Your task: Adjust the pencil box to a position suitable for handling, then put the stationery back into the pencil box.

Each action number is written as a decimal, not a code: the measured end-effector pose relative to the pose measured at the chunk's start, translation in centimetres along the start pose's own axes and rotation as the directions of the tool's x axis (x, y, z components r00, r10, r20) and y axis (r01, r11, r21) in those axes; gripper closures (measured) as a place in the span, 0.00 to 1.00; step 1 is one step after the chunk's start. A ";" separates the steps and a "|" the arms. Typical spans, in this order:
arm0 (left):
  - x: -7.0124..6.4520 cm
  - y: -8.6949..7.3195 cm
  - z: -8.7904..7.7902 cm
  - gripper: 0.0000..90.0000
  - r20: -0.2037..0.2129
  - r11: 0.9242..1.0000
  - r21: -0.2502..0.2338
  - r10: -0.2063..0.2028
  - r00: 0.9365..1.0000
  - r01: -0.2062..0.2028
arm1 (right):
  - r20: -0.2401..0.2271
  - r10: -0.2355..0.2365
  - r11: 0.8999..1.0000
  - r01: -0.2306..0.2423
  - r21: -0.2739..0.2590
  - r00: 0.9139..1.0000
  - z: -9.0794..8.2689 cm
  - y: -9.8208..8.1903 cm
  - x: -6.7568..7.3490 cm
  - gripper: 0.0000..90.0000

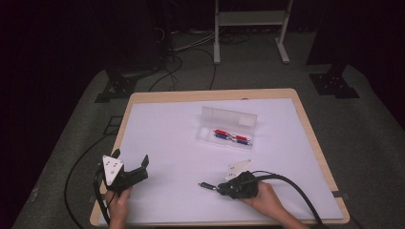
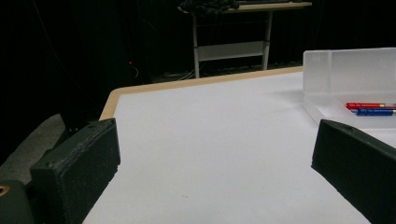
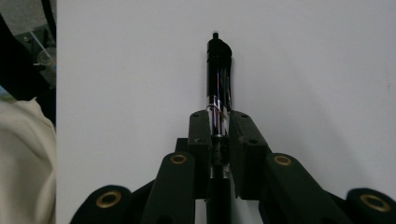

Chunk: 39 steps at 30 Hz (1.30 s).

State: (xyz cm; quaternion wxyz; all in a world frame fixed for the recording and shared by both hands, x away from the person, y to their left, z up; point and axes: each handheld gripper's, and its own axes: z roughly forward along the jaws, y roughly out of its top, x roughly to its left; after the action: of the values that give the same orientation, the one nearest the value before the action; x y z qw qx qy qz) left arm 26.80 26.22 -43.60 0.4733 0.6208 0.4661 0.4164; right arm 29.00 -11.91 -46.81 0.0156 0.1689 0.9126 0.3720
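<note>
Jaws of the right gripper (image 3: 218, 122) are closed on a black pen (image 3: 218, 79), pinching it across its barrel so that the pen's long axis runs straight on from the gripper's own line; the clip end sticks out past the jaw tips and the rest of the barrel passes back between them. In the high view that same right gripper (image 1: 213, 187) lies low over the near right part of the table (image 1: 305, 138), with the pen (image 1: 206, 185) pointing toward the person's left, roughly parallel to the near edge.

Up-table from it, well apart and a little to the right, sits the clear plastic case (image 1: 228, 128), lid standing open, with 2 pens, 1 red (image 1: 221, 132) and 1 blue (image 1: 220, 136), lying lengthwise in its tray alongside others I cannot count. Those pens lie roughly along the case's long side, so the held pen looks already close to their direction; if it is bound for the tray, the move is mostly a carry away from the person, with little turning.

Over at the near left corner the left gripper (image 1: 130, 157) has its jaws spread wide with nothing between them, facing up-table toward the case (image 2: 348, 79). The right hand is the nearer one to the tray.
</note>
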 end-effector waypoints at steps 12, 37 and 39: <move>0.1 0.0 -0.1 0.00 -0.005 1.000 -0.002 0.001 1.000 -0.001 | 0.014 -0.007 0.999 0.007 -0.037 1.000 -3.5 1.7 -3.3 0.87; 0.1 -0.1 0.1 0.00 -0.004 1.000 0.005 0.009 1.000 -0.008 | 0.087 0.001 0.999 0.003 -0.054 0.996 -7.9 4.4 -9.5 0.87; 0.1 -0.1 0.1 0.00 -0.004 1.000 0.003 0.008 1.000 -0.008 | 0.085 -0.002 0.999 0.006 -0.051 0.996 -7.8 4.5 -9.9 0.87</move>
State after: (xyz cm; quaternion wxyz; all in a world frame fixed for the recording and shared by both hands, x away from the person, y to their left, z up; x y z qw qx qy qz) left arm 26.87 26.34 -43.73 0.4695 0.6225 0.4652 0.4190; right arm 38.46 -17.29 -39.08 0.0596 0.1825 0.9017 0.3874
